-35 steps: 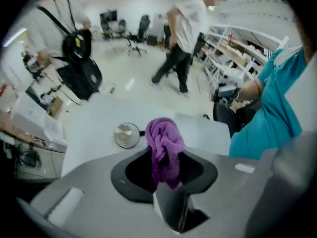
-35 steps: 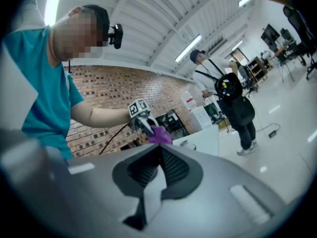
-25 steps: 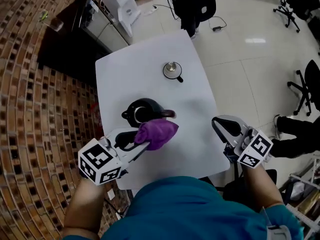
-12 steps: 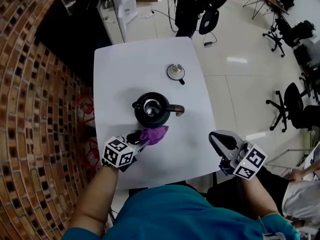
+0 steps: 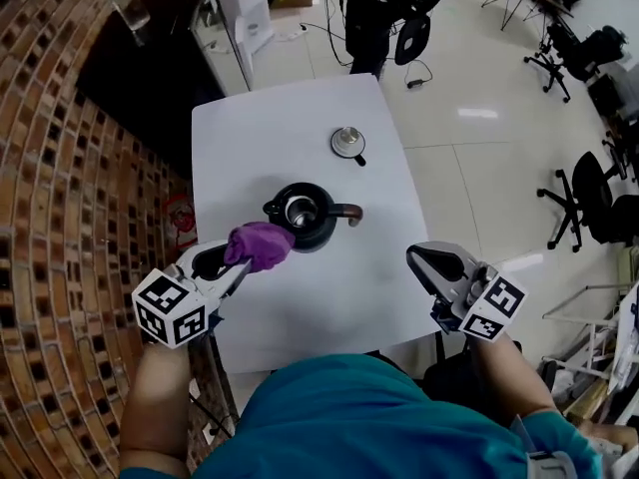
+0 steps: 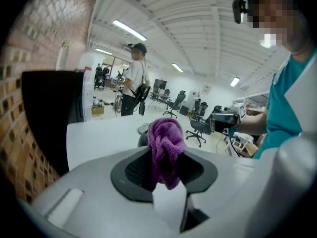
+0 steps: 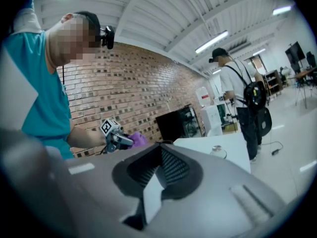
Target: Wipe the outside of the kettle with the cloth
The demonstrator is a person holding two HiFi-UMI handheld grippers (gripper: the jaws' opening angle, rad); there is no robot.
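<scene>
A black kettle (image 5: 305, 216) stands open-topped on the white table (image 5: 290, 148), its handle pointing right. Its round metal lid (image 5: 346, 142) lies farther back on the table. My left gripper (image 5: 240, 260) is shut on a bunched purple cloth (image 5: 258, 243), held at the kettle's near left side; whether cloth and kettle touch I cannot tell. In the left gripper view the cloth (image 6: 166, 143) sticks up between the jaws and hides most of the kettle. My right gripper (image 5: 419, 258) hovers off the table's right front corner, shut and holding nothing.
A brick wall (image 5: 60, 168) runs along the left of the table, with a dark cabinet (image 5: 140, 78) behind it. A person (image 5: 384, 8) stands beyond the far table edge. Office chairs (image 5: 589, 198) stand on the tiled floor to the right.
My left gripper has carried the cloth from the kettle's near right side, by the handle, round its front to the near left side. The right gripper has barely moved.
</scene>
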